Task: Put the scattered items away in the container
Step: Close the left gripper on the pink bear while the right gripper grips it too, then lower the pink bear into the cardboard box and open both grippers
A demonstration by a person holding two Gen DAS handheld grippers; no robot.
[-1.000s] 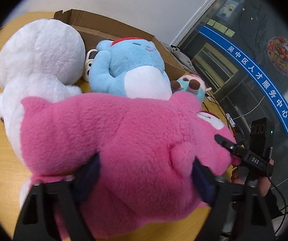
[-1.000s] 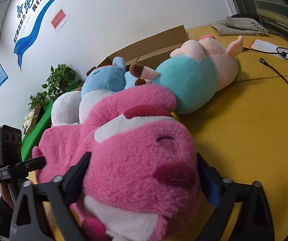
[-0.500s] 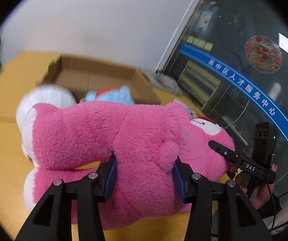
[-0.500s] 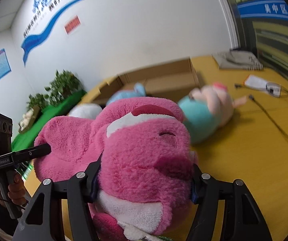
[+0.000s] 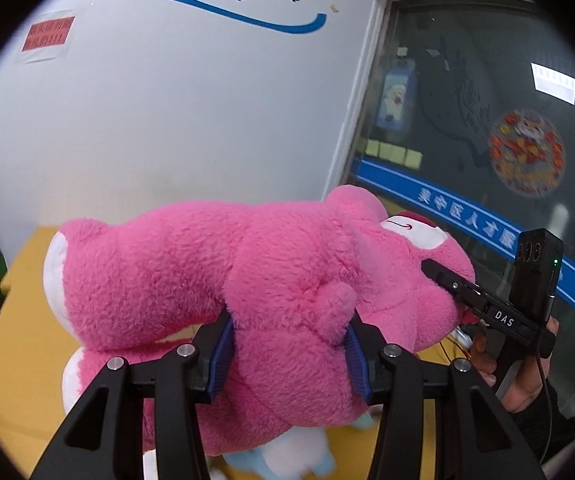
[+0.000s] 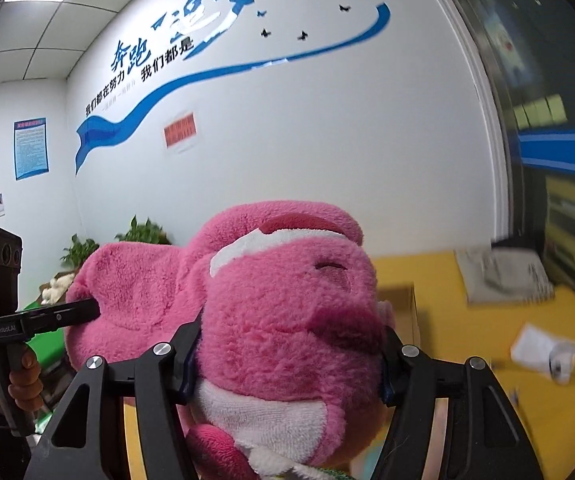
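Above the yellow surface, left wrist view: the left hand-held gripper is clamped on the midsection of the pink plush bear, its blue pads sunk into the pile. The bear lies roughly horizontal, clear of the surface, with its feet toward 9 o'clock and its head toward 3 o'clock. At 3 o'clock the right hand-held gripper presses into the head. A blue and white plush shows below, at 6 o'clock.

Right wrist view: the right hand-held gripper is closed on the bear's head at the muzzle, and the left one enters from 9 o'clock. A cardboard box, probably the container, shows partly behind the head at 3 o'clock.

Risk: both grips bite only soft, compressible stuffing. If the two grippers move apart or turn unequally, the fabric may slide out of one pair of pads and the bear swing or drop short of the box.
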